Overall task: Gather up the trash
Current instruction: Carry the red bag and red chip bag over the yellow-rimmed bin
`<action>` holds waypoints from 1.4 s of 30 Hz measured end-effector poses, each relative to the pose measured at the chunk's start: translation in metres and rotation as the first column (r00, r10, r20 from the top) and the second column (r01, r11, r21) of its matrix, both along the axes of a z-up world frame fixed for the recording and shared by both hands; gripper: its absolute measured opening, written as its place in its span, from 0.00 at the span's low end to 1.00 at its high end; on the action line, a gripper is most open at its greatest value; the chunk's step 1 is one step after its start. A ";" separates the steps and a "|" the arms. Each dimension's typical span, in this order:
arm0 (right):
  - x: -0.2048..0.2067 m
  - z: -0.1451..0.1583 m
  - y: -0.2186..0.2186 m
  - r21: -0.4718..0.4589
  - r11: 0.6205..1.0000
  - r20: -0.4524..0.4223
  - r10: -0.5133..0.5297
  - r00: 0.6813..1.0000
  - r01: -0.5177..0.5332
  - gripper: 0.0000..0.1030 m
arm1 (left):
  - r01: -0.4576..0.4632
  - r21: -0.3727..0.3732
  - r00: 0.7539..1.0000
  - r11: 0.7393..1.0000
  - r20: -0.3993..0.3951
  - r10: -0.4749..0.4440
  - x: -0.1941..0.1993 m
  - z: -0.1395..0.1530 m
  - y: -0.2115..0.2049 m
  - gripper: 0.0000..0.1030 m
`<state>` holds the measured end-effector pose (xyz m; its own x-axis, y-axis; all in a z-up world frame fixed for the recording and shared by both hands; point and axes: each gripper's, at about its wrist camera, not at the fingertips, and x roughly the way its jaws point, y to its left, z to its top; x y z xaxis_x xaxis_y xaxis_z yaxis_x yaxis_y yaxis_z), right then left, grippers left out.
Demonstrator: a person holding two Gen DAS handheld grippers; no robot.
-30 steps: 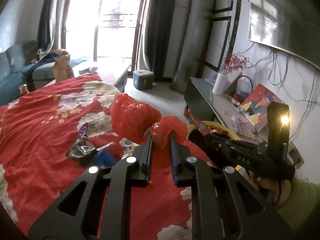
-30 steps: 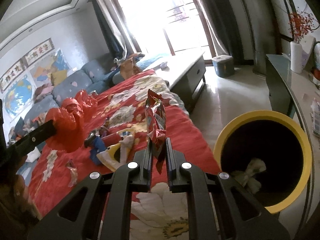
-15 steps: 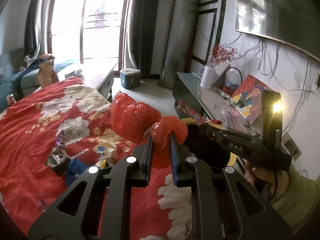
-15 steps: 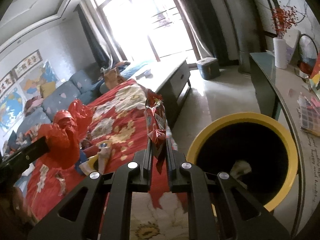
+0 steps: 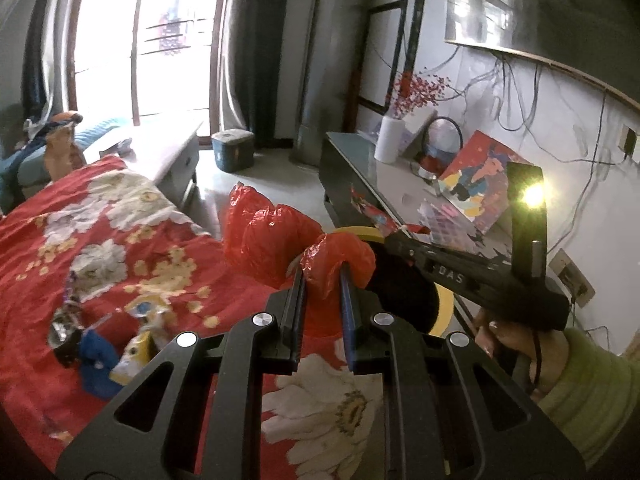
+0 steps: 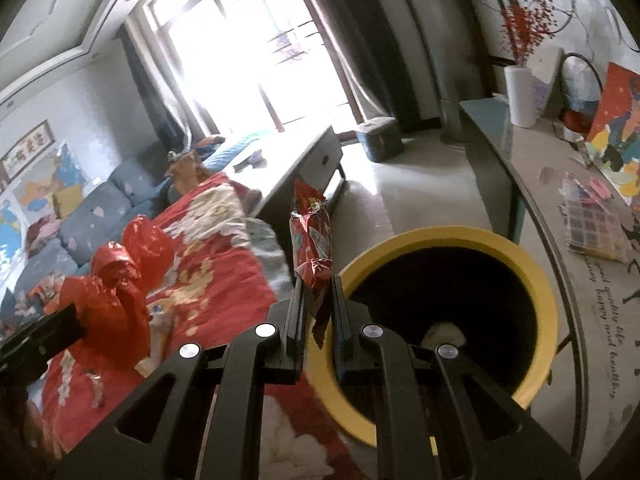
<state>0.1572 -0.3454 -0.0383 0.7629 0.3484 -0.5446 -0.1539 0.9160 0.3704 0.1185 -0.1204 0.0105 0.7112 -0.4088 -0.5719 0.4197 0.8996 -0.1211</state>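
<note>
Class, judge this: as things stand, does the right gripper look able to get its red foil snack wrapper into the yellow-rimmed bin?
Probably yes: the right gripper, shut on the red foil snack wrapper, sits beside the yellow-rimmed bin, whose mouth is open and uncovered.

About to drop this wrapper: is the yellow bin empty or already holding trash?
Not empty. The right wrist view shows a pale crumpled scrap at the bottom of the bin; the rest of the inside is too dark to judge.

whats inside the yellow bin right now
In the right wrist view the yellow bin has a dark inside with one pale crumpled scrap near the bottom. The right gripper covers the near part, so more trash there cannot be ruled out.
</note>
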 end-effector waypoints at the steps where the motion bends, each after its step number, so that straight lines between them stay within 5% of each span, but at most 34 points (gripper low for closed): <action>1: 0.001 -0.002 -0.004 -0.003 1.000 -0.005 -0.011 1.000 0.011 0.11 | 0.006 0.002 1.000 1.000 -0.005 -0.006 0.002 -0.002 -0.003 0.10; 20: 0.017 -0.038 -0.057 -0.001 0.994 -0.114 -0.110 0.987 0.111 0.11 | 0.114 0.019 0.990 0.993 -0.091 -0.112 0.030 -0.038 -0.062 0.10; 38: 0.026 -0.067 -0.081 0.027 0.989 -0.191 -0.136 0.972 0.144 0.12 | 0.145 -0.046 0.968 0.988 -0.202 -0.151 0.066 -0.080 -0.081 0.11; 42: 0.027 -0.068 -0.085 0.042 0.987 -0.206 -0.144 0.968 0.155 0.24 | 0.142 -0.041 0.967 0.989 -0.206 -0.147 0.073 -0.083 -0.084 0.19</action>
